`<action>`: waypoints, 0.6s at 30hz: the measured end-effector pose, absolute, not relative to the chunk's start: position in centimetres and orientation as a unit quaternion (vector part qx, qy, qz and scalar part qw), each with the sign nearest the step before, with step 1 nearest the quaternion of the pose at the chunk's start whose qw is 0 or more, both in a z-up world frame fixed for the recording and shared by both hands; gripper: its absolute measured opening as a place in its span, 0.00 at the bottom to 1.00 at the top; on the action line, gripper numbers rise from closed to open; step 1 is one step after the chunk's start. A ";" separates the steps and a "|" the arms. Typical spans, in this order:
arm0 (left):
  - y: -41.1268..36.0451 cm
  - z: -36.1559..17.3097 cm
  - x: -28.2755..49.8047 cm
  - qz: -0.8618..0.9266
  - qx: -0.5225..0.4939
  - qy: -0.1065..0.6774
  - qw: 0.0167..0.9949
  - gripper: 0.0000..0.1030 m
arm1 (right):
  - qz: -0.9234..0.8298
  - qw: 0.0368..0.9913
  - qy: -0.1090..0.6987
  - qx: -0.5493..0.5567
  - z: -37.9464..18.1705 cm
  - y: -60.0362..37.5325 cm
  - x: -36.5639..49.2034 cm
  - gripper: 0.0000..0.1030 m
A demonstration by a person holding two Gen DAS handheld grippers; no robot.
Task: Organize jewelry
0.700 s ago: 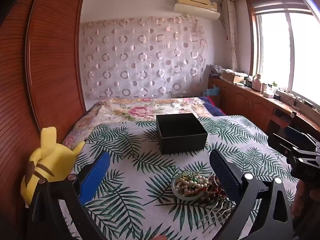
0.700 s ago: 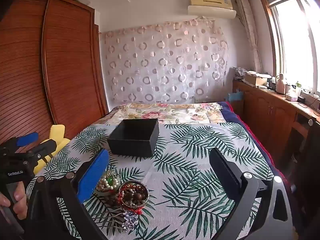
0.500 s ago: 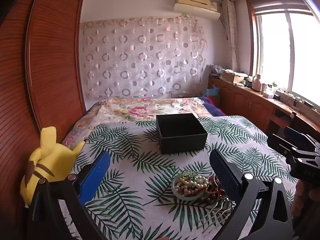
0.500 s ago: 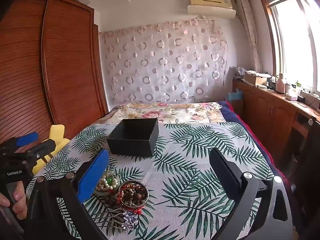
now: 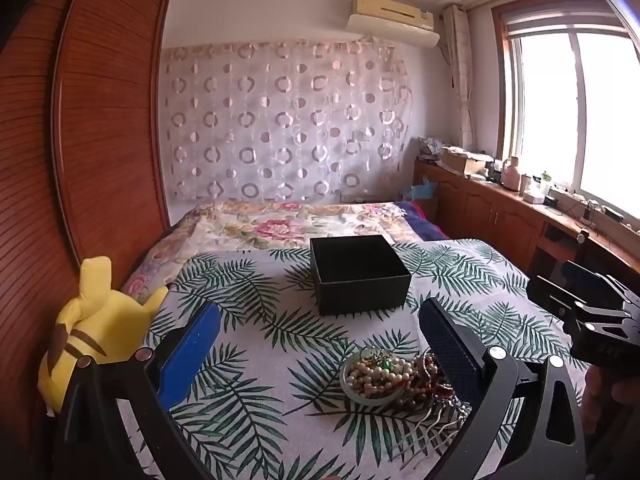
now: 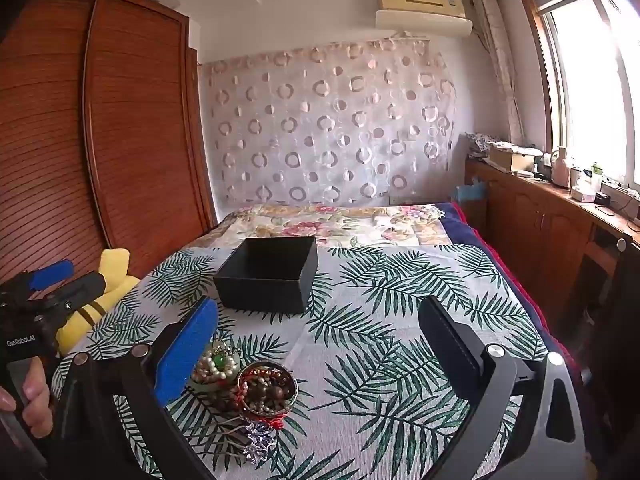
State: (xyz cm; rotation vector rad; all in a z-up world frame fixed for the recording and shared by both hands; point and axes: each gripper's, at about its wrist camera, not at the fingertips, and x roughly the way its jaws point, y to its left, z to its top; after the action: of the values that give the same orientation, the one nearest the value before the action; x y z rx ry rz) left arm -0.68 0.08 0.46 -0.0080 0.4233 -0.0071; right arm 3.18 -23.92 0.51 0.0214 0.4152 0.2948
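Note:
A pile of jewelry lies on the leaf-print cloth: a pale bangle full of pearl beads (image 5: 374, 378) (image 6: 214, 366), a gold-rimmed bangle with dark wooden beads (image 6: 267, 390) and a silver hairpin (image 6: 258, 442). An open black box (image 5: 358, 274) (image 6: 270, 276) stands behind the pile. My left gripper (image 5: 320, 344) is open and empty above the cloth, with the pile by its right finger. My right gripper (image 6: 320, 344) is open and empty, with the pile by its left finger.
A yellow plush toy (image 5: 94, 334) lies at the bed's left edge beside a wooden wardrobe (image 5: 100, 120). A floral quilt (image 5: 288, 224) covers the far end of the bed. Wooden cabinets (image 6: 560, 232) run along the right under the window.

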 end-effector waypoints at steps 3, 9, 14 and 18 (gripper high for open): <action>0.0 0.6 -0.8 -0.003 -0.002 0.209 0.978 0.94 | 0.146 0.968 0.205 0.011 0.5 -23.9 3.2 0.98; -0.4 1.0 -0.3 -0.003 -0.004 0.209 0.978 0.94 | 0.146 0.968 0.205 0.010 0.5 -23.9 3.1 0.98; -0.2 0.8 -0.4 -0.003 -0.004 0.208 0.978 0.94 | 0.146 0.968 0.205 0.011 0.5 -24.0 3.1 0.98; -0.2 0.8 -0.4 -0.004 -0.005 0.207 0.978 0.94 | 0.147 0.968 0.205 0.010 0.6 -23.8 3.0 0.98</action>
State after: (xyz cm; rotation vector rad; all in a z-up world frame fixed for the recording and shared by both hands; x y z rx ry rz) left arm -0.42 -0.22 0.83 -0.0096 0.4161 -0.0076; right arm 2.99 -23.80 0.60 0.0208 0.4140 0.2968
